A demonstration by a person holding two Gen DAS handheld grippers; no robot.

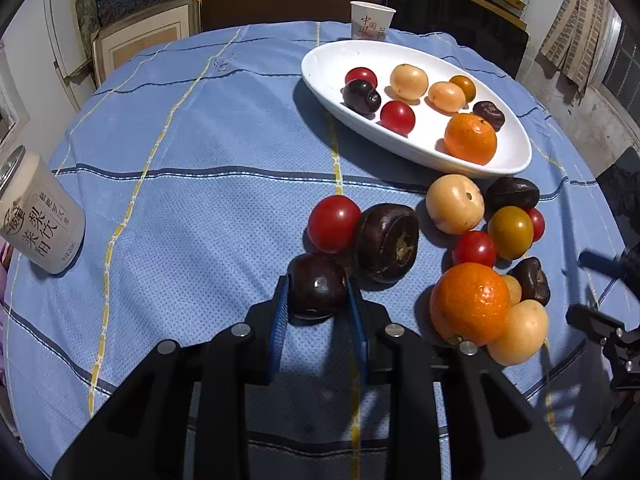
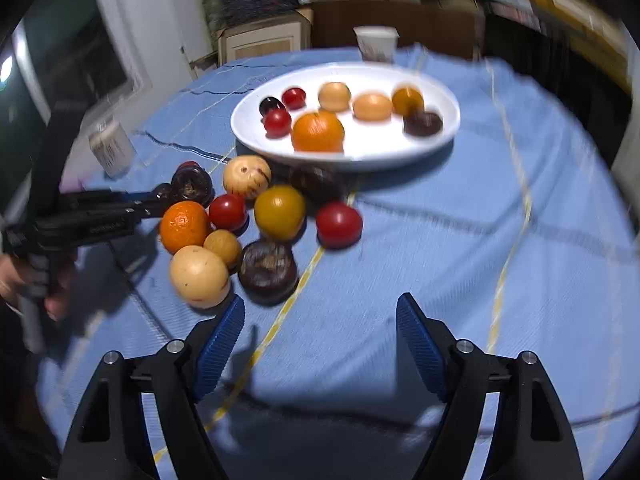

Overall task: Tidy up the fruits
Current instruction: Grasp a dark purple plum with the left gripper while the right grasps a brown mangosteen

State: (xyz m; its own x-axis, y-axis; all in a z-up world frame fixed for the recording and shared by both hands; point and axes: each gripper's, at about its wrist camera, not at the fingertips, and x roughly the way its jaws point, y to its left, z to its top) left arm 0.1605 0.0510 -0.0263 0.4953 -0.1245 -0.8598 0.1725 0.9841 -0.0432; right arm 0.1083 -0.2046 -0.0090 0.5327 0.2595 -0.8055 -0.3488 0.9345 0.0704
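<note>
Blue checked tablecloth (image 1: 200, 128): my left gripper (image 1: 318, 300) pinches a dark fruit (image 1: 317, 285), probably a plum; lift straight. Right gripper (image 2: 320, 316) gapes, empty.

Both grippers, left gripper (image 1: 318, 286) and right gripper (image 2: 320, 312), have black angular arms, silver round screws and ribbed blue finger pads (image 2: 420, 346).

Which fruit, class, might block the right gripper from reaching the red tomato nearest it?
Probably none: the right gripper has open jaws, and only bare tablecloth lies before the red tomato.
</note>
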